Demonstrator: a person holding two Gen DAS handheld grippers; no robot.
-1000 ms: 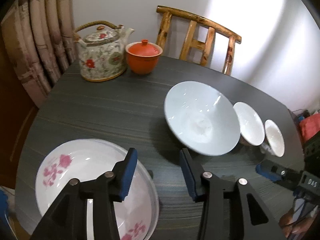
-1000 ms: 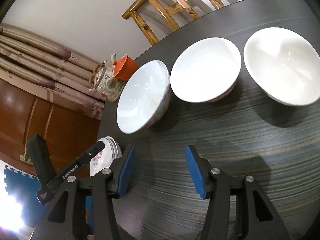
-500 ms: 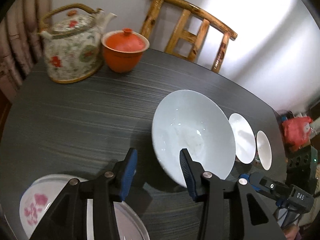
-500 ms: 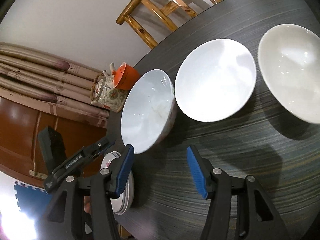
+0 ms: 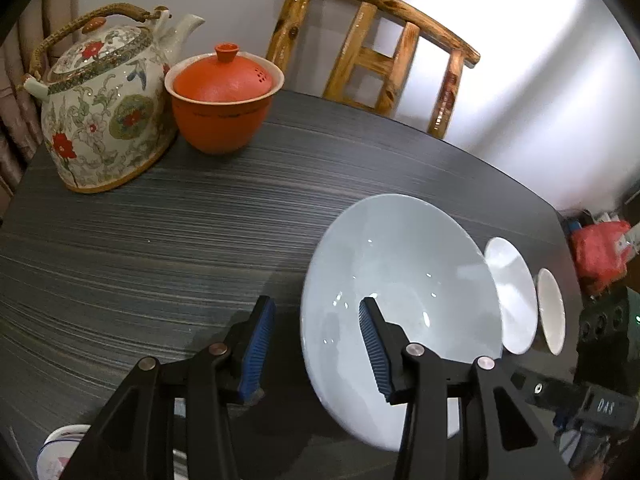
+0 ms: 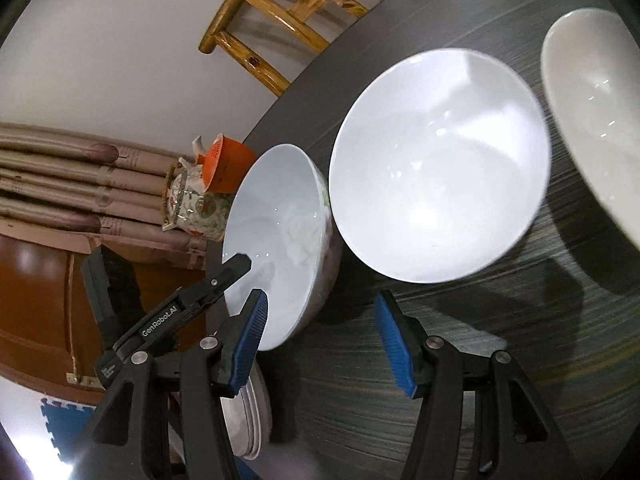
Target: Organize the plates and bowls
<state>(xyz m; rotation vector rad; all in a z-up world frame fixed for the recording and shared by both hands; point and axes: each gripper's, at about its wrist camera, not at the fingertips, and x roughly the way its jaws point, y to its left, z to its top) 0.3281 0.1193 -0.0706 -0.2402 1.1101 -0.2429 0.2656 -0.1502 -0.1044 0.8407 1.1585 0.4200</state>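
A large pale blue bowl (image 5: pixel 404 280) stands on the dark table (image 5: pixel 160 240). My left gripper (image 5: pixel 314 320) is open and straddles its near-left rim, one finger over the inside and one outside, pads not pressing. Two smaller white bowls (image 5: pixel 512 296) (image 5: pixel 552 312) line up behind it. In the right wrist view my right gripper (image 6: pixel 320 304) is open just in front of the same large bowl (image 6: pixel 280 220) and the middle white bowl (image 6: pixel 436 168). A third bowl (image 6: pixel 592 120) sits at the right. A stack of plates (image 6: pixel 252 412) lies by the table's edge.
A floral teapot (image 5: pixel 100 112) and an orange lidded cup (image 5: pixel 224 100) stand at the table's far left. A wooden chair (image 5: pixel 372 52) is behind the table against a white wall. Curtains (image 6: pixel 60 184) and a brown cabinet (image 6: pixel 36 300) lie beyond the left edge.
My left gripper has swung right and down, from over the floral plates to the large bowl's rim. My right gripper has rolled and come closer to the bowls.
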